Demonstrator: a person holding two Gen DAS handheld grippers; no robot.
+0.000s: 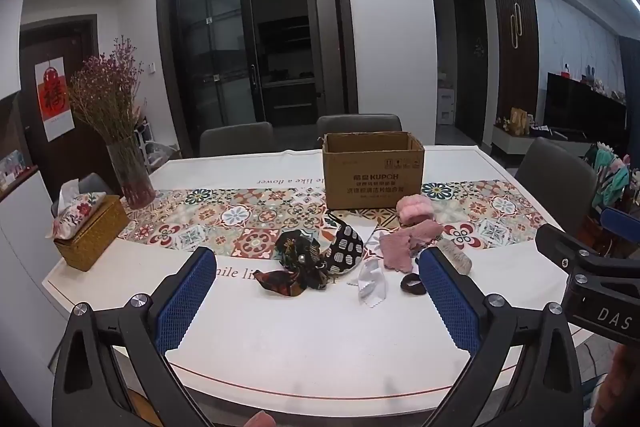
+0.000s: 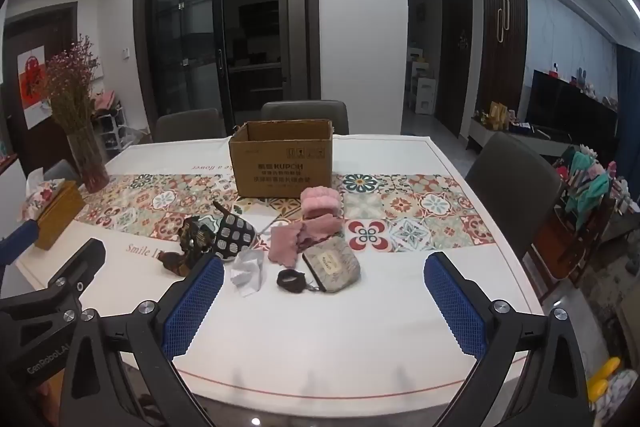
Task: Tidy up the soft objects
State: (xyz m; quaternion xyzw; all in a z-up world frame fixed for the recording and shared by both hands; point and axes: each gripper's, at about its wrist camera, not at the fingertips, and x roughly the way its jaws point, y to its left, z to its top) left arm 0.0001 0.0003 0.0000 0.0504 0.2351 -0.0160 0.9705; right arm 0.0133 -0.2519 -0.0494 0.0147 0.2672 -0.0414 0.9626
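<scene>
Both my grippers hang over the table's near edge, left gripper and right gripper, jaws spread wide, nothing between them. Ahead of them, mid-table, lies the soft pile: dark hair tie, white cloth, grey coin pouch, dark patterned scarf, scalloped pink cloths, fluffy pink roll. Beyond, on the tiled runner, an open cardboard box reads "KUPOH".

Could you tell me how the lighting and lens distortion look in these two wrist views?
Left wrist view: dim room, bright ceiling strip, table edge bowed by the fisheye, box sharp. Right wrist view: same bowing, dark corners, faint sheen at the near table edge.
</scene>
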